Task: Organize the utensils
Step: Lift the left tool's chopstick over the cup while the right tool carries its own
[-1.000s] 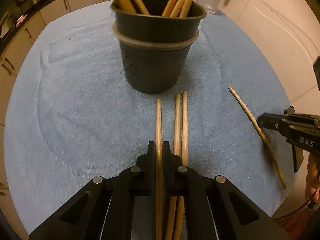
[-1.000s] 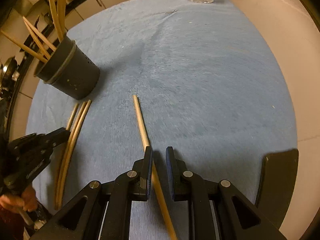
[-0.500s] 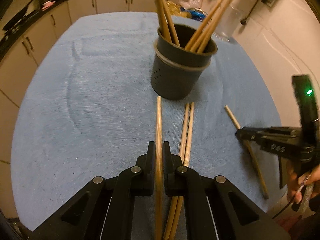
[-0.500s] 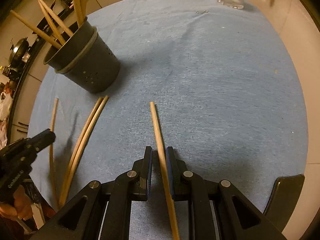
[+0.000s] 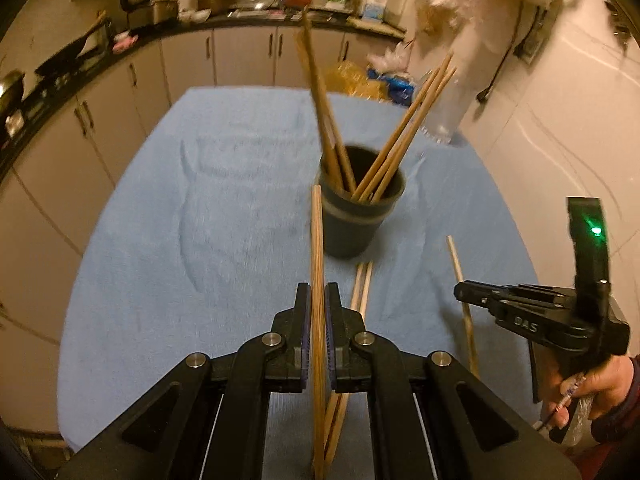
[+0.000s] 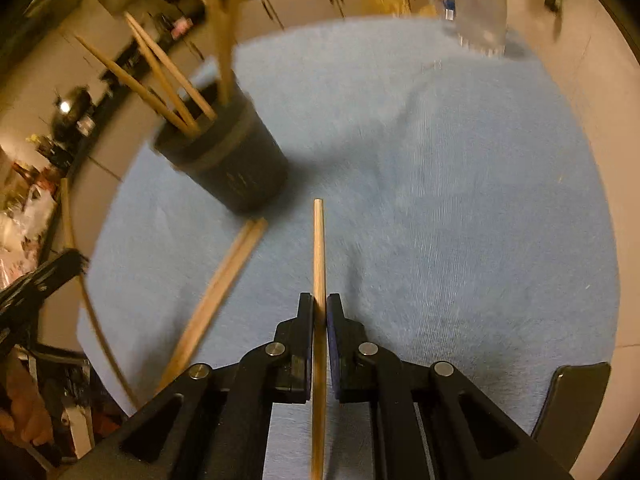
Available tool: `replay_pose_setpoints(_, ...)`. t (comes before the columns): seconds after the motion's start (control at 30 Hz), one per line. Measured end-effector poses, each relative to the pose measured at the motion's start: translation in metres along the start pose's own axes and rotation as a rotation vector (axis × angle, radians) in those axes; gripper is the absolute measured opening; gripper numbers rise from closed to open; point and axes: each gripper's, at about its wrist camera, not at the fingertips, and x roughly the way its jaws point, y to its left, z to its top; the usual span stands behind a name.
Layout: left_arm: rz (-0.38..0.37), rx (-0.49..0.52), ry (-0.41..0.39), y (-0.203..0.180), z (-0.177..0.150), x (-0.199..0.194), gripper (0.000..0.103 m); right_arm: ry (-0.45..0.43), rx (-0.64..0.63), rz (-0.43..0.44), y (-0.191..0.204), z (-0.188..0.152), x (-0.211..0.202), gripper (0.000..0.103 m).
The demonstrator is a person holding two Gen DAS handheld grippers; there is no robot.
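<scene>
Clearly, the left gripper (image 5: 318,310) was closed on one wooden chopstick (image 5: 317,248), whose tip reached just beside the rim of the dark holder (image 5: 354,226). The right gripper (image 6: 319,312) was closed on another chopstick (image 6: 319,248), its tip free above the blue cloth (image 6: 460,200). The holder stood near the middle of the cloth with several chopsticks leaning inside it. A pair of chopsticks (image 6: 224,284) lay touching each other, between the holder and the near edge. To the right of the holder the cloth was wide and bare up to a clear bottle (image 6: 472,4) at the far edge.
</scene>
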Motion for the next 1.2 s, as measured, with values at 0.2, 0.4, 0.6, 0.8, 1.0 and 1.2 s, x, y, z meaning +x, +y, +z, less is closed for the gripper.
replay_pose_setpoints(0.2,-0.027,0.061,-0.038,0.005,0.017,-0.008,0.006,-0.169,0.05,-0.03,0.007,0.004,-0.05,0.007)
replay_pose_setpoints(0.4,-0.056,0.103,-0.065,0.012,0.029,-0.013,0.006,-0.274,0.094,-0.066,0.022,0.004,-0.078,0.007)
replay_pose_setpoints(0.6,-0.079,0.132,-0.075,0.013,0.034,-0.014,0.006,-0.322,0.115,-0.096,0.035,0.006,-0.091,0.007)
replay_pose_setpoints(0.8,-0.087,0.155,-0.086,0.013,0.036,-0.016,0.006,-0.34,0.123,-0.109,0.04,0.004,-0.099,0.007)
replay_pose_setpoints(1.0,-0.093,0.174,-0.097,0.01,0.038,-0.018,0.006,-0.364,0.137,-0.115,0.042,0.004,-0.107,0.007)
replay_pose_setpoints(1.2,-0.093,0.187,-0.105,0.009,0.043,-0.02,0.006,-0.389,0.149,-0.109,0.045,0.009,-0.113,0.007)
